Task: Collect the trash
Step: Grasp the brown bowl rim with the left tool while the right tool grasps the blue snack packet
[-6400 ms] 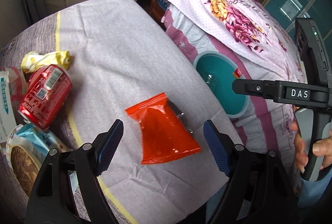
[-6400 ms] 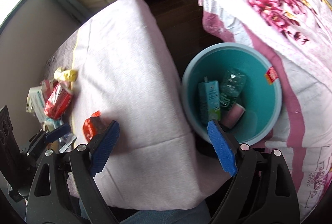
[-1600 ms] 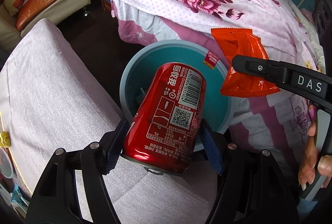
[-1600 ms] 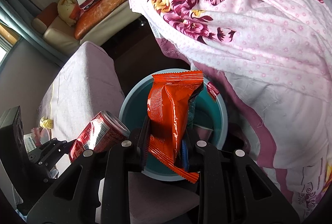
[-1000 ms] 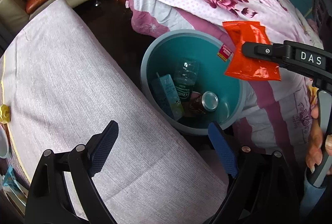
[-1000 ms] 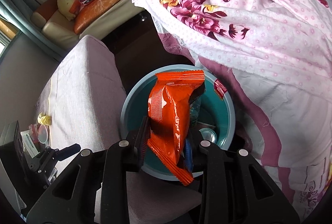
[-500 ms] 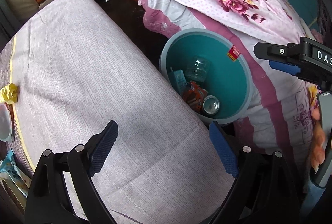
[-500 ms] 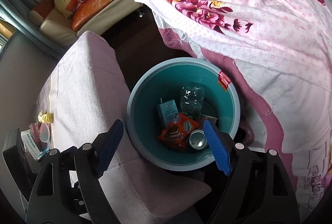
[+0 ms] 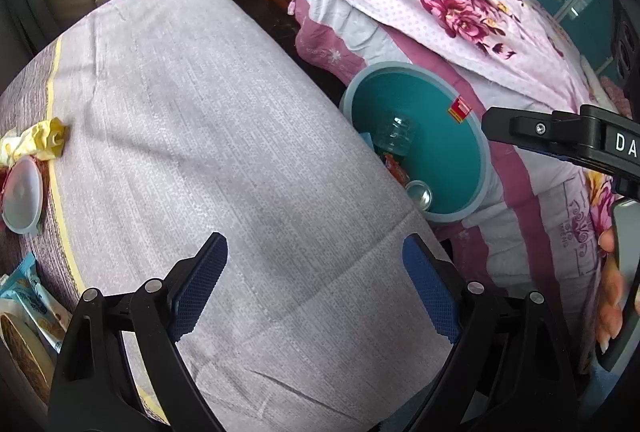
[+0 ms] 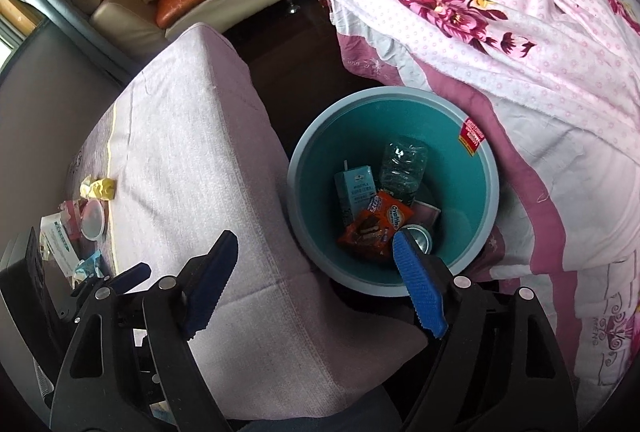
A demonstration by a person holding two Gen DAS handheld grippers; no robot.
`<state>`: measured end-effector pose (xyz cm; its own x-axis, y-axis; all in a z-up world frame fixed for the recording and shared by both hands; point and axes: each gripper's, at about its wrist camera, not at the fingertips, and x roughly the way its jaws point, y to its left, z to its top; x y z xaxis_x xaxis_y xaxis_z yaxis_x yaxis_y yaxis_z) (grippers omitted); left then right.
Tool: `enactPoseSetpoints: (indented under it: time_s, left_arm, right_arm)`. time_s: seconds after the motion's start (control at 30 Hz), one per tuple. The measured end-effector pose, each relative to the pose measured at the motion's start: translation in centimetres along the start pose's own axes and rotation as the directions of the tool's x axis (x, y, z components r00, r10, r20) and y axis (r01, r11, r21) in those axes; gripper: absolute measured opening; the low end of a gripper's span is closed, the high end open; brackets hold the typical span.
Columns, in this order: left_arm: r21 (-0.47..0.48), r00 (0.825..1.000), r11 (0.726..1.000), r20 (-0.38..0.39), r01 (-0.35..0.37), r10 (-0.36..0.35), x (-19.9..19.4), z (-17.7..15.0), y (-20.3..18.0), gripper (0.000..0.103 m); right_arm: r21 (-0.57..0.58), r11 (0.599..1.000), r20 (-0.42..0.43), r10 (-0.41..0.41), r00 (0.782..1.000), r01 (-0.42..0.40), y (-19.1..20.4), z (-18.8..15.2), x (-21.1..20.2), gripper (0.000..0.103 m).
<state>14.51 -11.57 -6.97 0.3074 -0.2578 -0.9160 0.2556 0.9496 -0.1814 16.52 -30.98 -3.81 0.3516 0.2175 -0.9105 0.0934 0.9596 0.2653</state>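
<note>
The left gripper [image 9: 314,286] hangs over the counter [image 9: 208,135] with its jaws spread wide and nothing between the ribbed blue pads [image 9: 198,290]. The counter is draped in a pale lilac woven cloth with a fine grid texture, a thin yellow stripe along one side.

The right gripper [image 10: 316,278] is likewise wide open and holds nothing; it hovers above the near rim of the round teal plastic bin [image 10: 490,187], which stands on the floor between the counter and the bed [image 10: 500,11] with its pink floral, dotted cover.

Inside the bin lie a small teal drink carton [image 10: 354,189], a clear crumpled plastic bottle [image 10: 402,167], a glossy orange snack wrapper [image 10: 374,224] and a metal can [image 10: 418,236] showing its silvery round end. A red sticker [image 10: 471,135] sits on the bin's inner wall.

At the far left edge of the counter more trash is left: a crumpled yellow wrapper [image 9: 38,141], a round translucent lid [image 9: 22,193] and a light blue snack packet [image 9: 30,298], close together and well apart from the bin.
</note>
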Motion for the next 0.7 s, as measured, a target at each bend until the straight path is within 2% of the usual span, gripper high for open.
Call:
enactPoseSetpoints:
  time_s: [0.3, 0.7]
  left_arm:
    - [-0.061, 0.999, 0.998, 0.031, -0.009, 0.011, -2.4, -2.6, 4.0, 0.09]
    - [-0.177, 0.993, 0.983, 0.102, -0.039, 0.058, -7.1, -7.1, 11.6, 0.09]
  right_arm:
    - [-0.11, 0.994, -0.038, 0.012, 0.999, -0.016, 5.8, -1.5, 0.7, 0.076]
    - [-0.268, 0.961, -0.098, 0.036, 0.995, -0.061, 14.9, -4.2, 2.1, 0.076]
